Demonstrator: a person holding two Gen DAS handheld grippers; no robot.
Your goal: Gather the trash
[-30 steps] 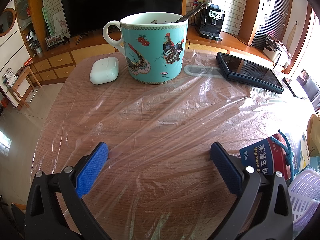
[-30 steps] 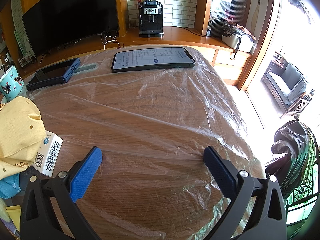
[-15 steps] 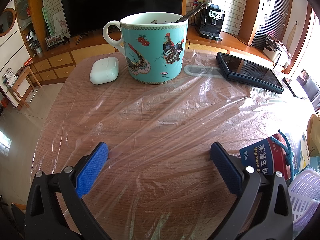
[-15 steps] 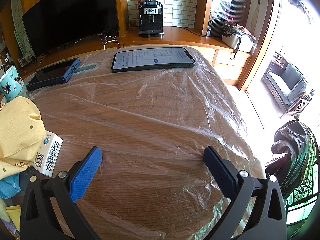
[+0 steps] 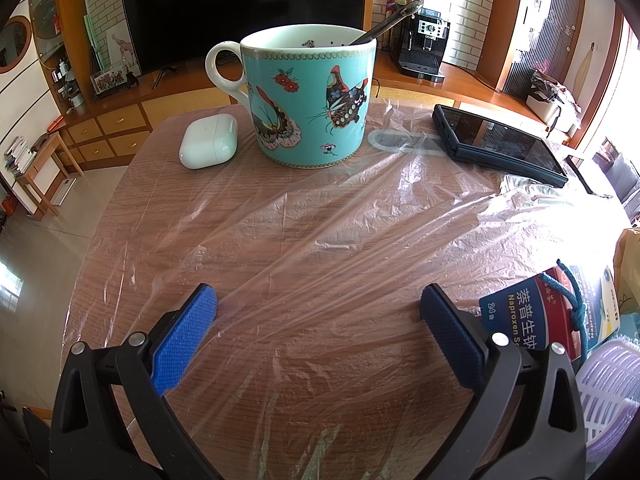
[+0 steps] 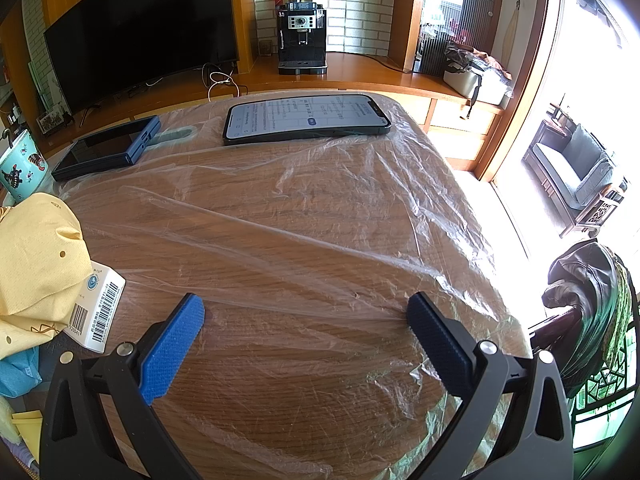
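Both wrist views low over table [image 5: 280,240], sharing folded phone [image 5: 500,148], mug [image 5: 308,100]

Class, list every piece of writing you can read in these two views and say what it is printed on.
"Naproxen S", cut off, with Chinese characters and "24": on the blue and red medicine box.
Barcodes and small print: on the white box, too small to read.
Lit text: on the phone, too blurred to read.
Coffee machine: no readable brand.
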